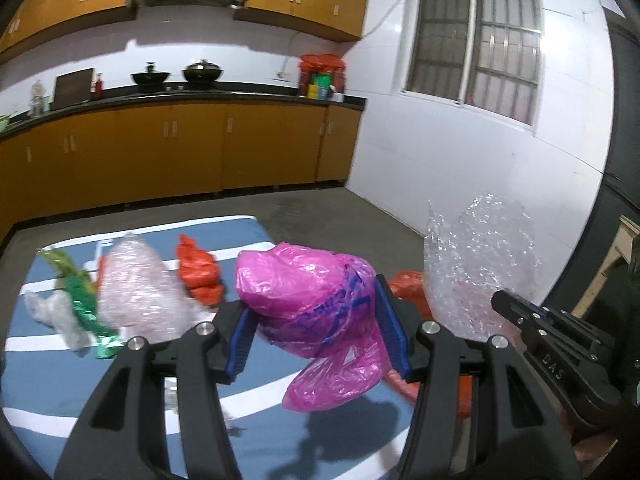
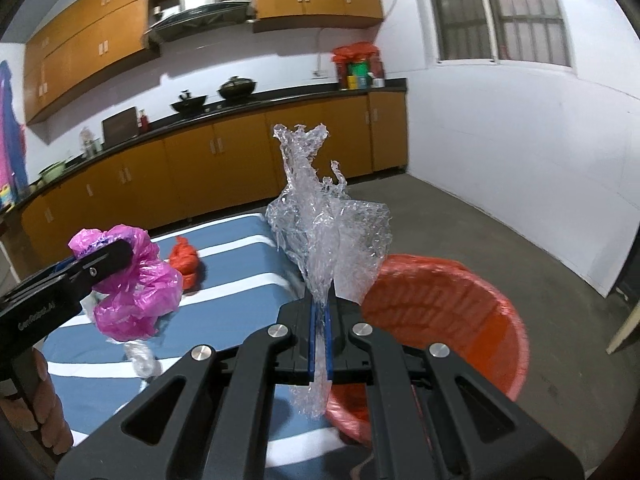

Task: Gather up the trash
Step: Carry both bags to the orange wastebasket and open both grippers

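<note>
My left gripper [image 1: 316, 320] is shut on a crumpled pink plastic bag [image 1: 308, 292] and holds it above the blue striped table [image 1: 48, 392]. The bag also shows in the right wrist view [image 2: 136, 288]. My right gripper [image 2: 320, 320] is shut on a piece of clear crinkled plastic wrap [image 2: 328, 232], which stands up above the jaws next to the red basin [image 2: 452, 320]. The wrap also shows in the left wrist view [image 1: 480, 264]. On the table lie a crumpled red bag [image 1: 200, 276], a wad of bubble wrap [image 1: 136, 284], a green wrapper [image 1: 84, 300] and a clear scrap [image 1: 56, 316].
The red basin stands on the floor at the table's right edge. Wooden kitchen cabinets [image 1: 160, 148] with a black counter line the far wall. A white wall with a barred window [image 1: 472, 40] is to the right. Grey concrete floor [image 2: 520, 232] lies beyond the table.
</note>
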